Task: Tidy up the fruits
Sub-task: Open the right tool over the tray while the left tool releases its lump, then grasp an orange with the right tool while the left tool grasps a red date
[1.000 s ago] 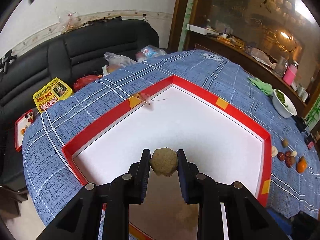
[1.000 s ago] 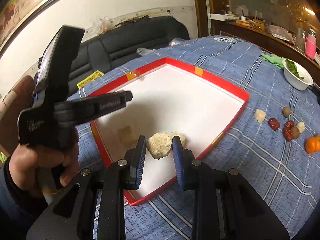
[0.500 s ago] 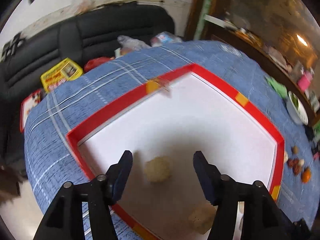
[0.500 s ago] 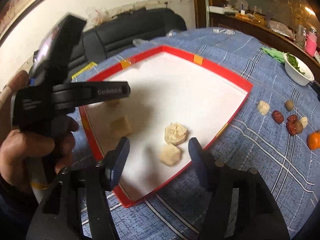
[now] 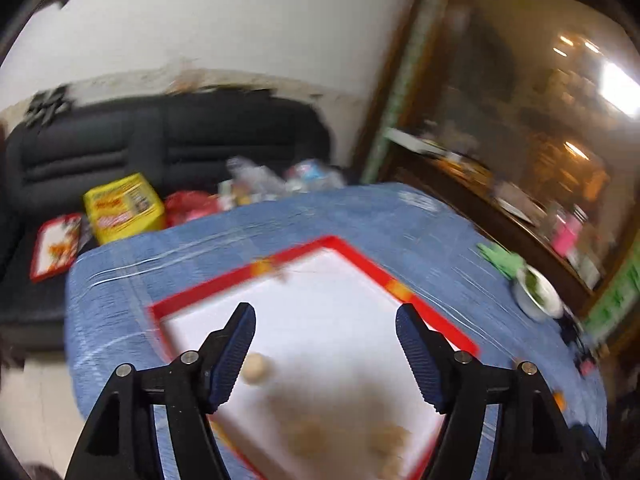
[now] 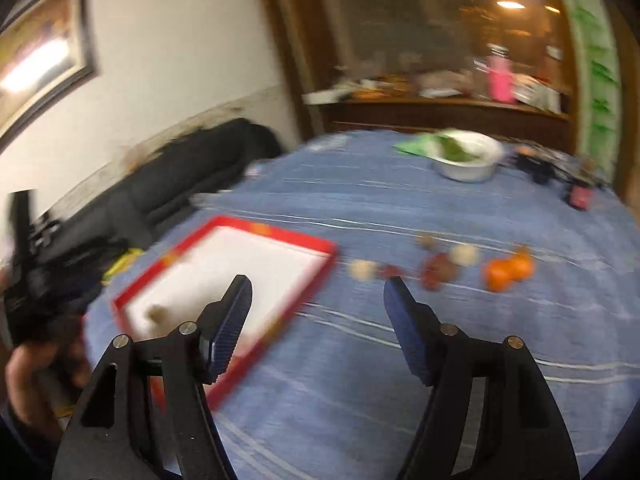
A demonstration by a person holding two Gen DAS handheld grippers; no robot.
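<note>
Left hand-held gripper (image 5: 325, 334) jaws just opened wide, empty, pale fruit piece (image 5: 255, 368) beside its left finger, on red-rimmed tray (image 5: 432, 312)

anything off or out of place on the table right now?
Nothing spilled or damaged. Several fruits and the oranges sit loose on the tablecloth, outside the red tray. Frames are blurred, so fine detail is unclear.

No words or numbers can be read here. The yellow cardboard box (image 5: 123, 208) on the black sofa, far off to the left gripper's left, has printing, but it is too blurry.
</note>
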